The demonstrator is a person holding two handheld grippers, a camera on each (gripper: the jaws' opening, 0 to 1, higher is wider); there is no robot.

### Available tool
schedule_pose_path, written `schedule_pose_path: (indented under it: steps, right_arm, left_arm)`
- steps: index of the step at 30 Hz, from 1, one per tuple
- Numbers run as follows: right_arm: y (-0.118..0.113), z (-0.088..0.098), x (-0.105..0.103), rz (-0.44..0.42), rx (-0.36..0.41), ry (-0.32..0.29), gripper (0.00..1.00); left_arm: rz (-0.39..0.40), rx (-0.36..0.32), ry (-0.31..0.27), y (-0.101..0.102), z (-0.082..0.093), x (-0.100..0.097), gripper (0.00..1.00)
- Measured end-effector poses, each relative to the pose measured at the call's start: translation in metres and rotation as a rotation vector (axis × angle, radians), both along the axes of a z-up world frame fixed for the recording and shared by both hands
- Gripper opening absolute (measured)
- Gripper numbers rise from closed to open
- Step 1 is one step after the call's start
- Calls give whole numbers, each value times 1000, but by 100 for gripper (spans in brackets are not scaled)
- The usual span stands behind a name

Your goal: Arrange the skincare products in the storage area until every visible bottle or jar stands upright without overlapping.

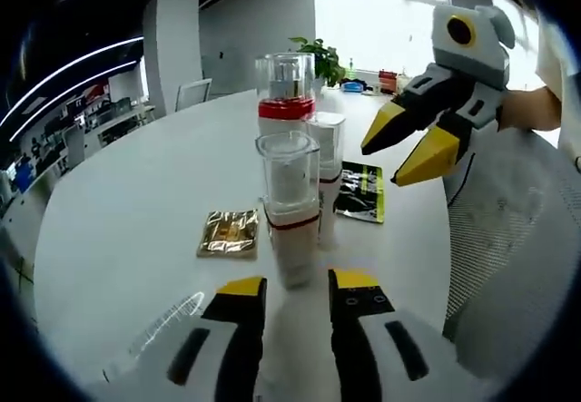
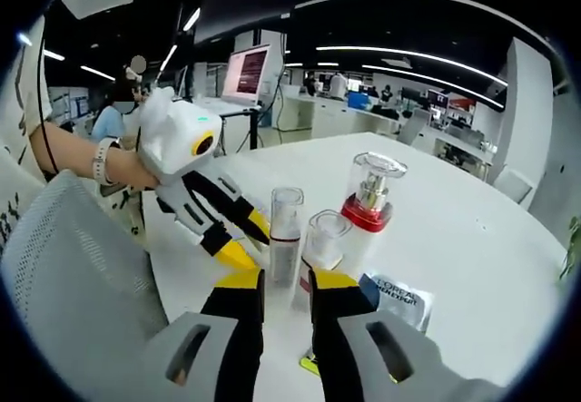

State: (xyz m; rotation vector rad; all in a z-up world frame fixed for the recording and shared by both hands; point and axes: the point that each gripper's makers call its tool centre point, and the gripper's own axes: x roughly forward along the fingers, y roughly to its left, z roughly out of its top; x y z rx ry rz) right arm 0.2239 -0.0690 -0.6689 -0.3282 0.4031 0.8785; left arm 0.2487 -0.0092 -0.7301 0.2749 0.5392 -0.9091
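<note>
Three skincare bottles stand upright in a row on the white table (image 1: 118, 239). Nearest my left gripper (image 1: 298, 284) is a slim white bottle with a clear cap (image 1: 290, 211), its base right at my open fingertips. Behind it stand a second clear-capped bottle (image 1: 325, 161) and a red-banded pump bottle (image 1: 286, 89). My right gripper (image 1: 381, 166) hovers open to the right of the row, holding nothing. From the right gripper (image 2: 286, 279), the slim bottle (image 2: 284, 234), the second bottle (image 2: 323, 243) and the pump bottle (image 2: 368, 198) stand just ahead, with the left gripper (image 2: 259, 248) open beside the slim bottle.
A gold sachet (image 1: 227, 232) lies flat left of the bottles and a black sachet (image 1: 360, 191) lies to their right (image 2: 399, 298). A mesh chair back (image 1: 508, 266) stands at the table edge. A person's arm (image 2: 73, 157) holds the left gripper.
</note>
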Motion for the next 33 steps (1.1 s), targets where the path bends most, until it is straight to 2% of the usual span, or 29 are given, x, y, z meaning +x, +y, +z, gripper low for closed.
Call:
schedule_pose_path:
  steps: [5, 10, 20, 29, 33]
  right_arm:
    - [0, 0, 0, -1, 5, 2, 19]
    - [0, -1, 0, 0, 6, 2, 19]
    - [-1, -1, 0, -2, 12, 2, 19]
    - [2, 0, 0, 4, 16, 1, 18]
    - [1, 0, -1, 3, 14, 4, 18]
  left_arm:
    - [20, 8, -12, -6, 0, 7, 28]
    - [46, 0, -12, -6, 2, 15, 26]
    - [71, 25, -14, 11, 3, 19, 22]
    - [77, 40, -17, 14, 3, 20, 8]
    - [77, 42, -27, 15, 4, 23, 5]
